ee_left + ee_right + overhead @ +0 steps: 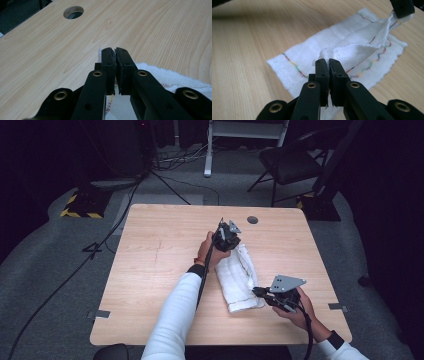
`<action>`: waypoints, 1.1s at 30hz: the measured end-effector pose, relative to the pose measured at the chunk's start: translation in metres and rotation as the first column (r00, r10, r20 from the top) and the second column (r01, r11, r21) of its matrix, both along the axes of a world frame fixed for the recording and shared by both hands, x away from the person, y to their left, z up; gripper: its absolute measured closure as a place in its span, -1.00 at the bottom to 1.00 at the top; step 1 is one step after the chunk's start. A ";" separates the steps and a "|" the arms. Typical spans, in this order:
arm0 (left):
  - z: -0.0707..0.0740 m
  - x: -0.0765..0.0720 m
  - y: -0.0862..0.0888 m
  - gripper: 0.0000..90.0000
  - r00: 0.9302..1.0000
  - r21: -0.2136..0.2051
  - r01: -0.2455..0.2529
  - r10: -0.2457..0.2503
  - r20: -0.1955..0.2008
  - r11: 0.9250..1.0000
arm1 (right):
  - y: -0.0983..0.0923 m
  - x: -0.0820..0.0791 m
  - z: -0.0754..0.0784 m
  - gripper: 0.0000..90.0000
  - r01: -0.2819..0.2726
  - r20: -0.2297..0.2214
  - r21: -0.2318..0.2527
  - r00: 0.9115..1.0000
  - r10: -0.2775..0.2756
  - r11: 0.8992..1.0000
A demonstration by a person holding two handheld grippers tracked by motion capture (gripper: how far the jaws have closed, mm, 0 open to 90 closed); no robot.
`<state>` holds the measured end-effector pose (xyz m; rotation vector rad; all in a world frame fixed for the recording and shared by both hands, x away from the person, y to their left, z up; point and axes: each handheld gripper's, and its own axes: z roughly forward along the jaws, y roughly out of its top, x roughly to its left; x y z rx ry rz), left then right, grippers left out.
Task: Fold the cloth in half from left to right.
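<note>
Left gripper [226,236] is at the far end of the white cloth [239,280], jaws pressed together on a thin bit of the cloth's far edge. In the left gripper view a sliver of white shows at the tips [115,53], w/ more cloth below and to the right. Right gripper [260,293] is at the near end, jaws also pinched tight on a corner; in the right gripper view a raised flap of cloth [352,53] runs up from its tips [328,62] toward the other gripper at top right.

Cloth lies on the wood table [160,270], right of the middle, long way pointing away from the person. It already looks doubled over, w/ a coloured stitch line near the edges.

Step, I think: folding the cloth, both ends held and one layer lifted.

Next move prob needs both hands to go together, same speed, so the lifted layer lands flat and edges match. Keep both pinches tight till it's down, then let go.
</note>
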<state>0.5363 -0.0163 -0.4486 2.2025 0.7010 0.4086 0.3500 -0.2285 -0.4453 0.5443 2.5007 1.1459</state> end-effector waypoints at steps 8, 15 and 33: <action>-0.003 -0.005 -0.015 0.32 0.999 0.010 -0.022 0.023 -0.024 1.000 | -0.016 0.001 -0.015 0.55 0.074 -0.034 -0.034 0.997 -0.075 0.997; 0.005 -0.031 0.008 -0.29 0.998 -0.013 -0.009 0.008 -0.057 1.000 | -0.030 0.007 -0.012 0.20 0.142 -0.042 -0.002 0.989 -0.142 0.990; -0.027 -0.146 0.021 -0.46 0.974 0.139 0.219 -0.208 -0.094 0.966 | -0.038 0.031 -0.035 0.09 0.125 -0.108 -0.135 0.984 -0.140 0.983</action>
